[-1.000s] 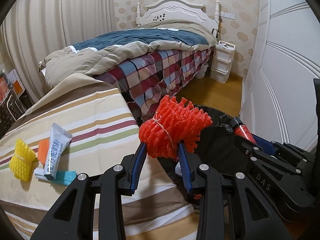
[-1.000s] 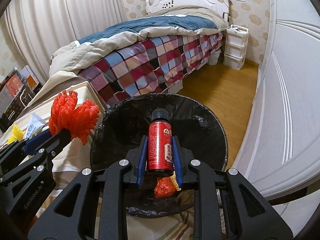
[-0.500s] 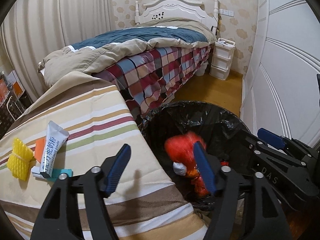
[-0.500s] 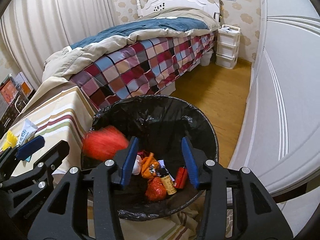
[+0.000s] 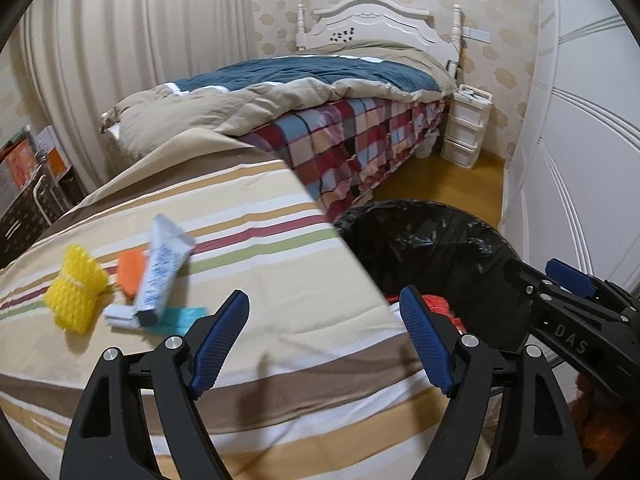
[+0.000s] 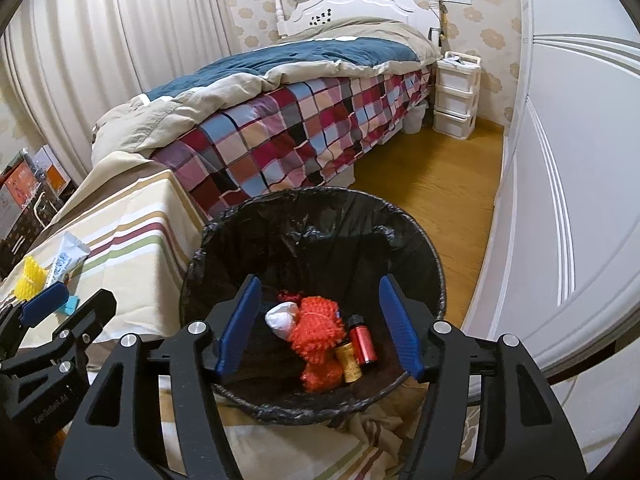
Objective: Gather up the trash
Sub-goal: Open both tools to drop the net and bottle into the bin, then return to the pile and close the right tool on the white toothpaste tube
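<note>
I am holding my right tool (image 6: 320,320) spread wide over the black-lined trash bin (image 6: 420,240), gripping nothing. Inside the bin are lying the red foam net (image 6: 318,332), a red bottle (image 6: 362,342) and a white wad (image 6: 282,318). My left tool (image 5: 324,332) is also gaping wide and empty above the striped table (image 5: 280,272). On the table are resting a yellow foam net (image 5: 76,294), a white tube (image 5: 162,268) and an orange piece (image 5: 130,270).
</note>
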A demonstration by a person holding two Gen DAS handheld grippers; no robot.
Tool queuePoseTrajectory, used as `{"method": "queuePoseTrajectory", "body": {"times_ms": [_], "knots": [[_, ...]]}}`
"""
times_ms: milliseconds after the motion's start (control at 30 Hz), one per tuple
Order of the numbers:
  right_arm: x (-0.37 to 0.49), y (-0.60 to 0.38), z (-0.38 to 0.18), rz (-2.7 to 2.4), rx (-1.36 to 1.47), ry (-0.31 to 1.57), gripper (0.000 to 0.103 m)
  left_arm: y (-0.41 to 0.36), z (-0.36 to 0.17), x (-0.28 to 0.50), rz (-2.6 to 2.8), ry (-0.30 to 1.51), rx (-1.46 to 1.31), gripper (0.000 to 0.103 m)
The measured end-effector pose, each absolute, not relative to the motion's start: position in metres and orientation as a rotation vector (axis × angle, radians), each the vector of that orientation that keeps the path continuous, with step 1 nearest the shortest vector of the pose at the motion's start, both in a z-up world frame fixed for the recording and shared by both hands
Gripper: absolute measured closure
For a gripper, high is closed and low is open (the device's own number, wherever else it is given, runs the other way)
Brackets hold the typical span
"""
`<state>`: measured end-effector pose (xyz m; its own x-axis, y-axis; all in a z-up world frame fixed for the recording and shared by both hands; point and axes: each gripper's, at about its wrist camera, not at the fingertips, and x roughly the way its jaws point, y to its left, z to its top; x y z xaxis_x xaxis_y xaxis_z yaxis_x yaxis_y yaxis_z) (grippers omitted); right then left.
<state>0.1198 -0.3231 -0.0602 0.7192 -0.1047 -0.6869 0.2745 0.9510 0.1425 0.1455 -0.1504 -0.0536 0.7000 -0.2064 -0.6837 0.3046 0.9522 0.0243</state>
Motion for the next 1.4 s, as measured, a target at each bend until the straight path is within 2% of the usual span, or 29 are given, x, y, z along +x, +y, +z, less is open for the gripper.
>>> {"method": "queuePoseTrajectory", "body": {"times_ms": [400, 1400], "knots": [[0.117, -0.270, -0.048, -0.117, 0.200, 0.741, 0.038, -0.081, -0.057, 0.137, -0.167, 0.756, 0.094, 0.025], [0.181, -0.108, -0.029, 0.147, 0.044, 0.777, 0.038, 0.069, -0.058, 0.140, 0.081, 0.775, 0.007, 0.025]]}}
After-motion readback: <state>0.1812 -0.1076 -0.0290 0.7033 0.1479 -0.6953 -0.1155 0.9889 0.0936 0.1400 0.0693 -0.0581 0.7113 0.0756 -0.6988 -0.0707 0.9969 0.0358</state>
